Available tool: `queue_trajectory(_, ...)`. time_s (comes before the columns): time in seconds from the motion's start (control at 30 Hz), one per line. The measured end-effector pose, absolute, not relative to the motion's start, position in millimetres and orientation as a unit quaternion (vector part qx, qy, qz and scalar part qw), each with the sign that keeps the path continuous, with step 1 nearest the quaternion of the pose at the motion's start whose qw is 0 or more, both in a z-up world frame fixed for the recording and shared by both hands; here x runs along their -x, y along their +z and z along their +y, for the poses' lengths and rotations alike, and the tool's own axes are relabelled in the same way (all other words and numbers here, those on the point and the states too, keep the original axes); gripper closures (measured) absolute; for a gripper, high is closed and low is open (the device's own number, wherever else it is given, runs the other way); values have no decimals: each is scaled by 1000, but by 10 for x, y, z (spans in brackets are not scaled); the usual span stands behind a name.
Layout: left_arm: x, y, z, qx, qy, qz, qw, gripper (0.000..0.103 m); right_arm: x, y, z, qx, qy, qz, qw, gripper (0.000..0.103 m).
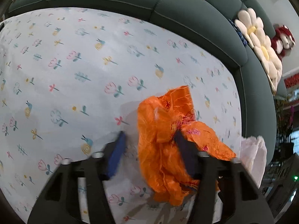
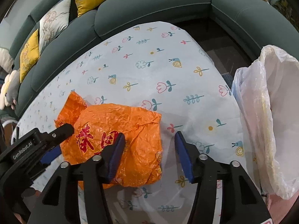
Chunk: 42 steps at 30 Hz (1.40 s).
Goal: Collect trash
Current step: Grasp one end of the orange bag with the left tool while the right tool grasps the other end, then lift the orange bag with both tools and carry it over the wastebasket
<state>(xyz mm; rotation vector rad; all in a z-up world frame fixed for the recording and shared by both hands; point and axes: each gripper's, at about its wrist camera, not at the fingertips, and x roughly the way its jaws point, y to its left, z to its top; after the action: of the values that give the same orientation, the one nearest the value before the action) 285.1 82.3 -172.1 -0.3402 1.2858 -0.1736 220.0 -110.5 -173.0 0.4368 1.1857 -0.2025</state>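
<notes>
As orange bag (image 1: 164, 130) hides left claw (image 1: 149, 145) fingertip | grip unclear

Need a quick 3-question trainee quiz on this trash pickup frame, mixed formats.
1. True or false: the orange plastic bag lies on the floral tablecloth.
2. In the right wrist view, what is beside the table on the right? A) white bin liner B) cardboard box C) metal bucket
3. Fill in: the right gripper has its jaws ___, one finger over the bag, the other over bare cloth.
Key: 1 true; 2 A; 3 open.
</notes>
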Motion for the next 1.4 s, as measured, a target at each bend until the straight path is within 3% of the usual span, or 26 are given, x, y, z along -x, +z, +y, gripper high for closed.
queue_trajectory(0.1,-2749,-1727,752,147,-94,601,780,80,-2101,-1730,-1143,-218,-87,557,797,78)
queue_trajectory(0.2,-2543,-1724,685,141,-99,604,778,85,-1928,-1721,-1195,-232,-80,562,790,85)
queue_trajectory(0.8,-1320,-1435,399,91,-106,595,791,88,-643,-1385,-1525,-195,-81,545,811,86)
queue_trajectory(1.4,-961,-767,-131,36,-154,535,830,88,-251,-864,-1792,-187,-84,481,852,86)
